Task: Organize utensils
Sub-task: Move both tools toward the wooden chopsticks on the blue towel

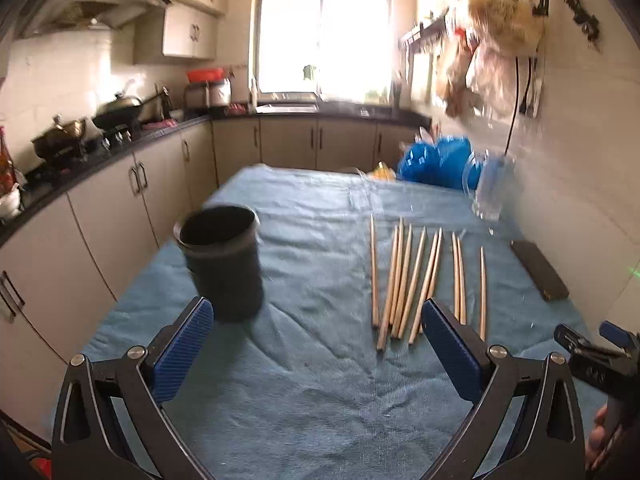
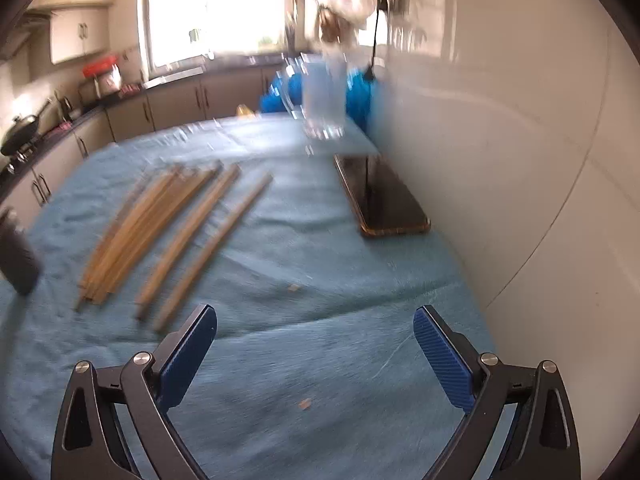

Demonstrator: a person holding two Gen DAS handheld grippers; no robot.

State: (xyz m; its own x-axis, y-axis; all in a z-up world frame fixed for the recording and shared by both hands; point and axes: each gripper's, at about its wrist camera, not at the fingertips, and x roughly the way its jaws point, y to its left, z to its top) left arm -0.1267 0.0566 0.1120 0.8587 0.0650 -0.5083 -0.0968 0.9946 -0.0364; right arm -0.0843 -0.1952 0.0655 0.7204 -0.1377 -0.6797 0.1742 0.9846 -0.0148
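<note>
Hovering low over the near end of the blue cloth (image 1: 304,400), the left gripper (image 1: 316,344) has its blue-padded fingers spread wide with nothing between them. The right gripper (image 2: 314,354) hangs above the cloth in the same way, fingers apart and empty; in the left view it shows only as a dark edge at the lower right, with a bit of the person's hand below it.

Just beyond the left gripper's right finger lie the wooden chopsticks (image 1: 404,284), loose on the cloth in a rough fan, most bunched together and a few apart on the right. From the right wrist they sit ahead and to the left, blurred. The dark cup (image 1: 222,260) stands upright past the left gripper's left finger, well apart from the chopsticks, and looks empty as far as its mouth shows.

Farther right, near the wall, a dark phone (image 2: 380,196) lies flat; behind it stand a clear glass mug (image 2: 324,96) and a blue bag (image 1: 436,162).

By my reckoning nothing has been gathered yet: this is the reach for a first chopstick. The next move calls for closing on a thin stick lying flat on soft cloth, then carrying it to the cup.
</note>
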